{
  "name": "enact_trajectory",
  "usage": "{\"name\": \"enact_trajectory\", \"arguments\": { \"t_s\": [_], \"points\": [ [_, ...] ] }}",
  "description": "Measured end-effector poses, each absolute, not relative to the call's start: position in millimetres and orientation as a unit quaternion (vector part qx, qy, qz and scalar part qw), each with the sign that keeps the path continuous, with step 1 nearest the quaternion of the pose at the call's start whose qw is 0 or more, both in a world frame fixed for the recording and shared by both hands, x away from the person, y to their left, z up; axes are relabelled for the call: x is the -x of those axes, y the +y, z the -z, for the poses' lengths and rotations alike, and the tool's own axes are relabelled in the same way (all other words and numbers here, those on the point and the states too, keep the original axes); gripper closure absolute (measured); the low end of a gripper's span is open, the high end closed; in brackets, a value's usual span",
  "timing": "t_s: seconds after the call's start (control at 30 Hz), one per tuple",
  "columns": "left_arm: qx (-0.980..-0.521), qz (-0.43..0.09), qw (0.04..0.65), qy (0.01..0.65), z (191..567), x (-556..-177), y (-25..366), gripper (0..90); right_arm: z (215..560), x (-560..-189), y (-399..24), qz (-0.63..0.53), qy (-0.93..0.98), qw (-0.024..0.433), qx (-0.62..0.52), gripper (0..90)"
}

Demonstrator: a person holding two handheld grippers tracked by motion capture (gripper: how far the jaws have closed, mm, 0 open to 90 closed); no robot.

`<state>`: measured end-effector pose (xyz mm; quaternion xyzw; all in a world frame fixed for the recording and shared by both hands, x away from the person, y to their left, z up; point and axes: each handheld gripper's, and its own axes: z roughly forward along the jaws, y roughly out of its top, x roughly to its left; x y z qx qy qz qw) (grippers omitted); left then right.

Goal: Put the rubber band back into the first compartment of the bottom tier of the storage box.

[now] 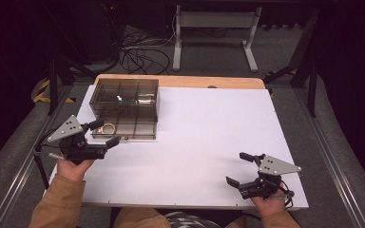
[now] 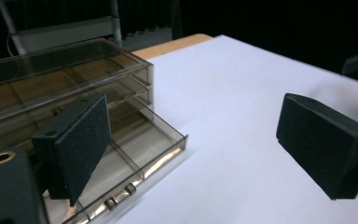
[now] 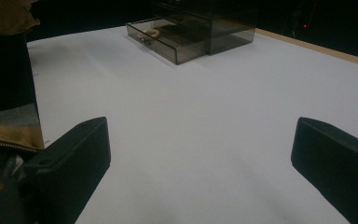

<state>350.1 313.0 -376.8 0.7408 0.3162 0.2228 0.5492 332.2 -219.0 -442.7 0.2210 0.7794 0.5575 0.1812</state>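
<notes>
A: Starting nearest the person, what sits at the front edge of the white-topped counter [image 1: 195, 137]?

B: Two tan-sleeved forearms come in from the bottom of the high view. The right hand [image 1: 266, 205] holds the right gripper [image 1: 240, 169] low over the near right part of the counter, its black jaws spread wide with nothing between them. In the right gripper view the gripper [image 3: 200, 154] shows the same wide gap, with bare white surface between the jaws.

A: And the other hand?

B: The left hand [image 1: 73, 167] holds the left gripper [image 1: 105, 133] by the near left edge, a grey three-cornered plate on top of it. Its jaws are also apart and grip nothing. They point toward the front of the smoky transparent plastic drawer box [image 1: 126, 107].

A: How close is it to the box?

B: Just beside it. In the left gripper view the gripper [image 2: 191, 140] has its left jaw over the pulled-out bottom drawer [image 2: 140, 149], and the other jaw stands over bare counter. I cannot tell whether the jaw touches the drawer.

A: What is in the box?

B: The open drawer has dividers, and a pale ring-shaped object [image 1: 108, 127] lies in its left compartment. Something small and light lies higher in the box, too small to identify.

A: Beyond that?

B: The counter's wooden far edge [image 1: 180, 80], then a grey floor with tangled black cables [image 1: 138, 54] and a white metal frame [image 1: 214, 33].
</notes>
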Motion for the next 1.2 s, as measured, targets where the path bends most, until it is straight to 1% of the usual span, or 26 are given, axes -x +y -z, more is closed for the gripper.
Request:
{"name": "enact_trajectory", "arguments": {
  "t_s": [0.1,0.5,0.57,0.67,0.87,1.0,1.07,1.17,1.2],
  "points": [
    [-0.747,-0.225,0.548,0.3,381,-345,309,8.4,443,-333,-219,-0.558,0.779,0.181,-0.221,5.3],
    [-0.757,-0.194,0.563,0.271,401,-332,297,5.8,443,-332,-219,-0.558,0.78,0.179,-0.22,5.3],
    [-0.758,-0.199,0.562,0.266,405,-331,296,5.6,443,-332,-219,-0.558,0.78,0.179,-0.22,5.3],
    [-0.76,-0.202,0.559,0.262,410,-328,295,5.3,443,-332,-219,-0.558,0.78,0.179,-0.219,5.3],
    [-0.763,-0.187,0.559,0.264,427,-328,295,4.8,443,-333,-219,-0.56,0.779,0.179,-0.218,5.2],
    [-0.747,-0.17,0.581,0.275,439,-329,299,4.8,443,-333,-219,-0.56,0.78,0.178,-0.218,5.1],
    [-0.747,-0.178,0.578,0.277,444,-328,299,4.9,443,-333,-219,-0.56,0.779,0.178,-0.218,5.1],
    [-0.759,-0.2,0.556,0.274,450,-326,300,4.8,444,-333,-220,-0.56,0.779,0.176,-0.219,5.1],
    [-0.761,-0.2,0.553,0.276,453,-325,300,4.8,444,-333,-220,-0.56,0.779,0.176,-0.219,5.1]
  ]
}}
